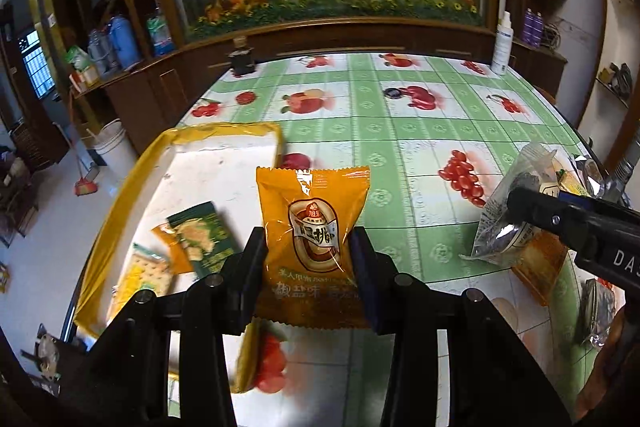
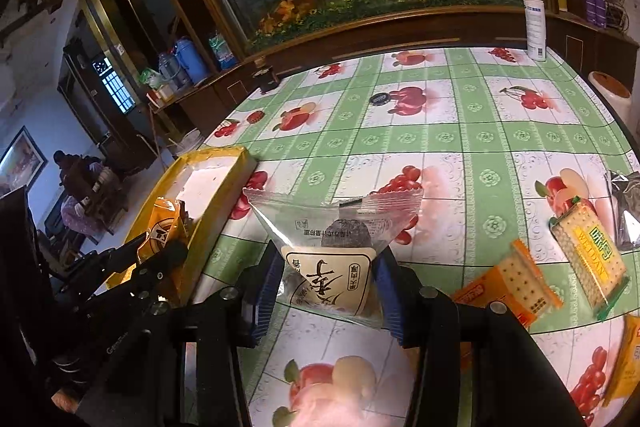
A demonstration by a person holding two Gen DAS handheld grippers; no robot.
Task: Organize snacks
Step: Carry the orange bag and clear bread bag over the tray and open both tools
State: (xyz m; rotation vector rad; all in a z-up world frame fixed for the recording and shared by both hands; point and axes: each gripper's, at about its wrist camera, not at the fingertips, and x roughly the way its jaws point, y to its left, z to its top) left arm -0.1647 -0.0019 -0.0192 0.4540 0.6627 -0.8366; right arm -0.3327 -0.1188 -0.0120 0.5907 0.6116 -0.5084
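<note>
Orange foil snack packet [image 1: 312,247] pinched by left tool [image 1: 310,259] beside yellow-rimmed tray [image 1: 224,131]; right tool [image 2: 326,275] pinches clear plastic snack pouch [image 2: 332,227].

Print I can read from here
I make out "WEIDAN" on the green-edged cracker pack [image 2: 590,259], "DAS" on the right gripper's black body [image 1: 622,259], and Chinese characters on the orange packet [image 1: 314,243].

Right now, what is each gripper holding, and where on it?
Left gripper: orange snack packet, pinched across its lower sides. Right gripper: clear packet with a dark snack, pinched across its lower labelled end.
</note>
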